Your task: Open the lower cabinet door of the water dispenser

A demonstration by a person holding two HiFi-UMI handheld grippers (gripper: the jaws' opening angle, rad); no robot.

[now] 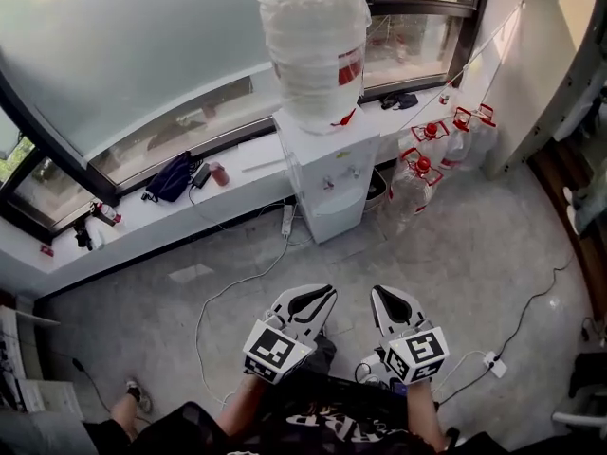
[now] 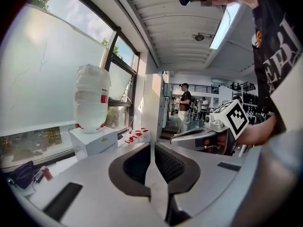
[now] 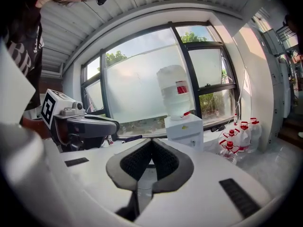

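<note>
The white water dispenser [image 1: 322, 173] stands against the window ledge, with a plastic-wrapped bottle [image 1: 313, 41] on top. Its lower cabinet door [image 1: 339, 214] is closed. Both grippers hover over the floor some way in front of it and point toward it, touching nothing. My left gripper [image 1: 327, 293] is shut and empty; its view shows the tips [image 2: 154, 144] meeting and the dispenser [image 2: 93, 143] far off to the left. My right gripper [image 1: 377, 293] is shut and empty too; in its view the tips [image 3: 151, 140] meet and the dispenser [image 3: 184, 129] stands ahead, slightly right.
Several red-capped water jugs [image 1: 432, 154] stand right of the dispenser. A power strip [image 1: 287, 218] and a white cable lie on the floor at its left. A blue bag [image 1: 173, 178] sits on the ledge. Another power strip [image 1: 494, 363] lies at right. People [image 2: 183, 105] stand far behind.
</note>
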